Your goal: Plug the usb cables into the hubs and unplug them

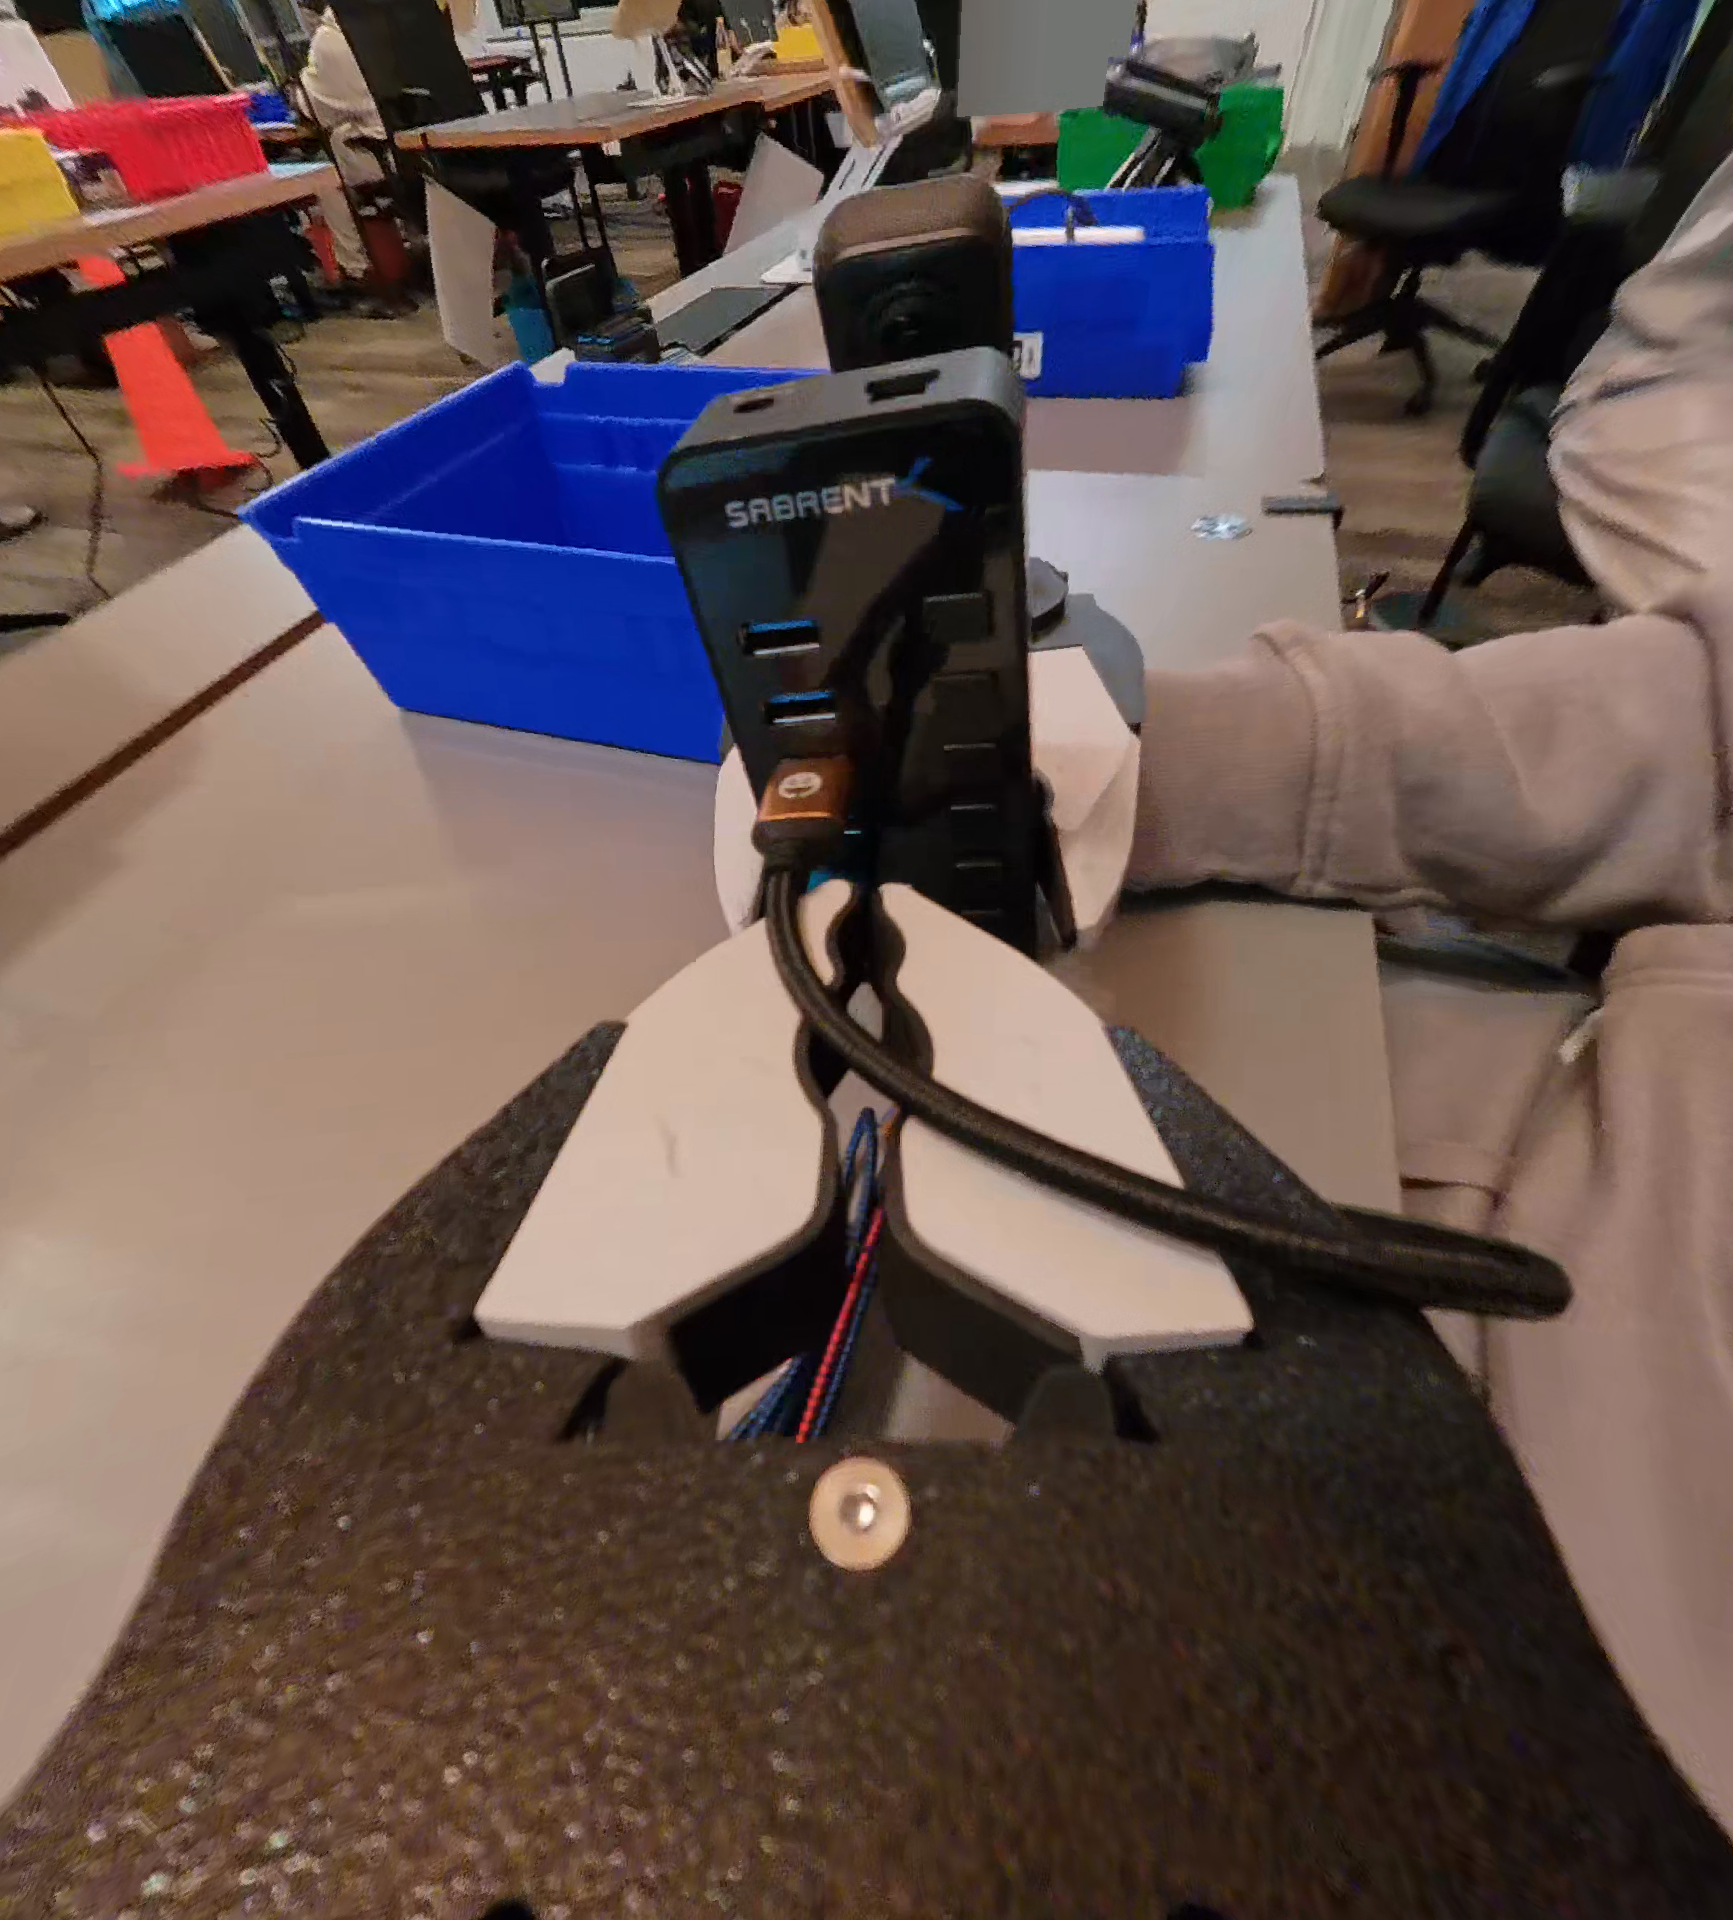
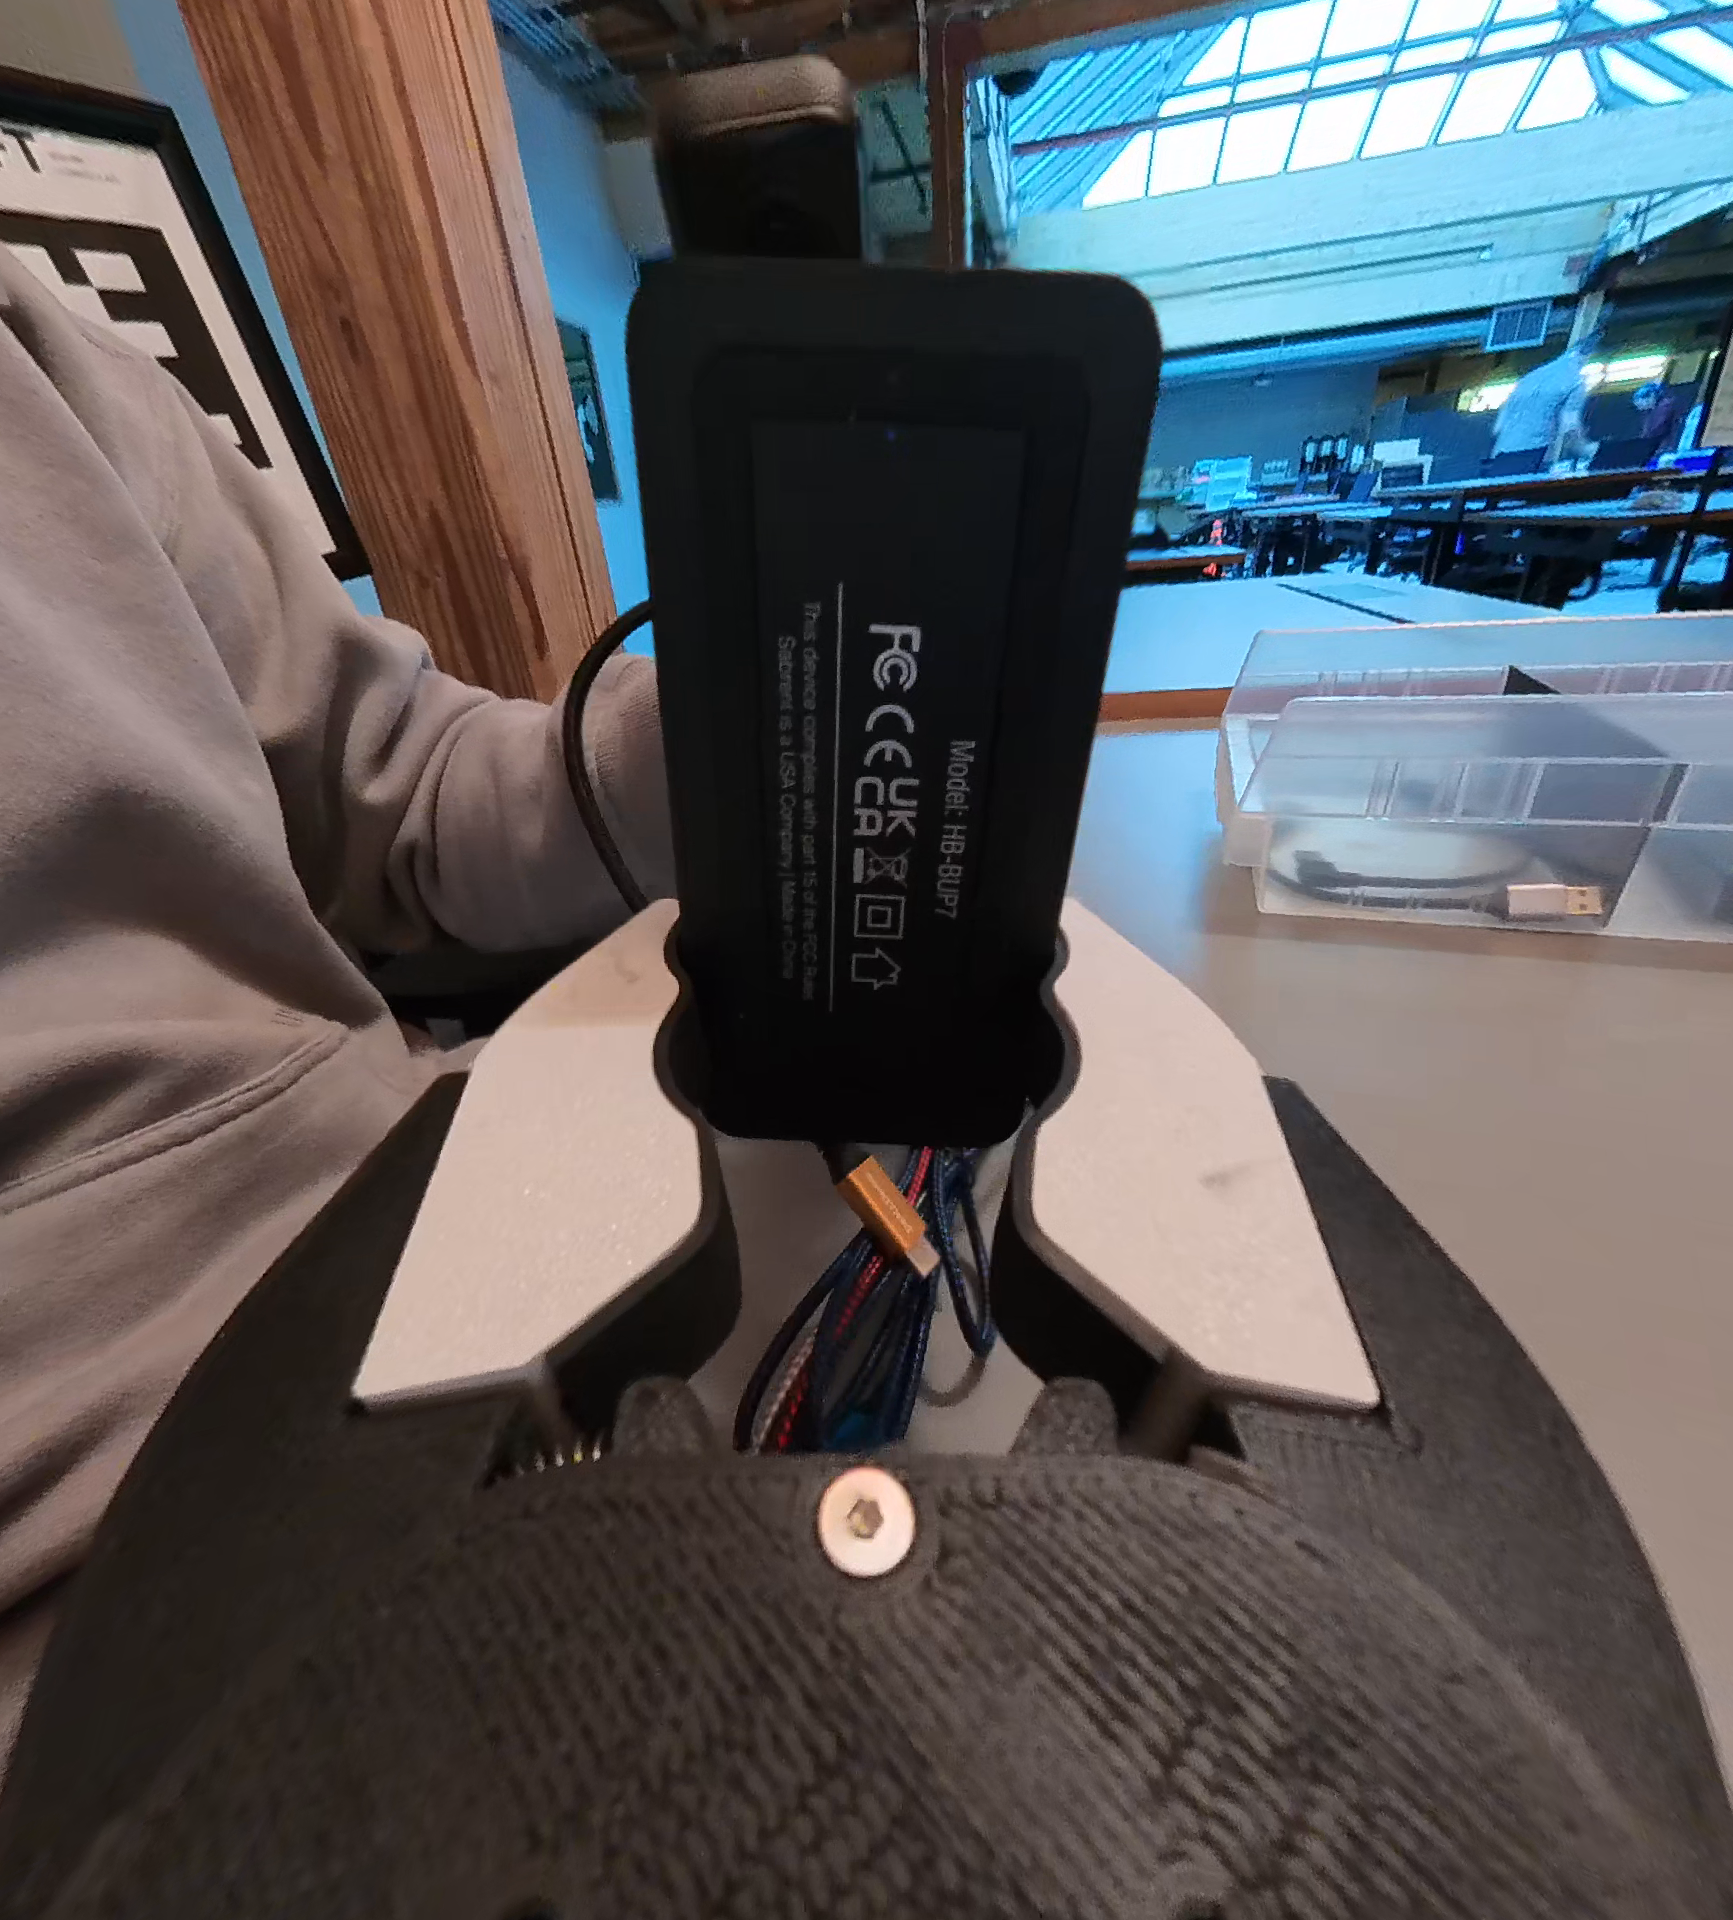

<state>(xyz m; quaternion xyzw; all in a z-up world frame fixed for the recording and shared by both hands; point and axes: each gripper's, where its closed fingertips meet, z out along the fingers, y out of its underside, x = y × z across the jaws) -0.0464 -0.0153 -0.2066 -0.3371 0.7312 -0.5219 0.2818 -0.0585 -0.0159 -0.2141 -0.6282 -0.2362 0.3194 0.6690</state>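
Observation:
A black usb hub (image 1: 841, 499) stands upright, ports facing me in the left wrist view. My right gripper (image 2: 867, 997) is shut on its lower end and sees its labelled back (image 2: 883, 520); one right fingertip (image 1: 1085, 790) shows behind the hub. An orange usb plug (image 1: 800, 795) sits in the third port down. Its black braided cable (image 1: 1153, 1205) runs down from the plug and across my left gripper (image 1: 857, 935), whose jaws are closed on it just below the plug. Two blue ports above it are free.
Several loose blue and red braided cables (image 2: 841, 1351) and an orange connector (image 2: 888, 1216) lie under the hub. A blue bin (image 1: 488, 582) stands on the grey table (image 1: 322, 987) beyond, another (image 1: 1111, 291) farther back. A clear divided box (image 2: 1527, 790) holds a cable. A grey sleeve (image 1: 1413, 769) is at the right.

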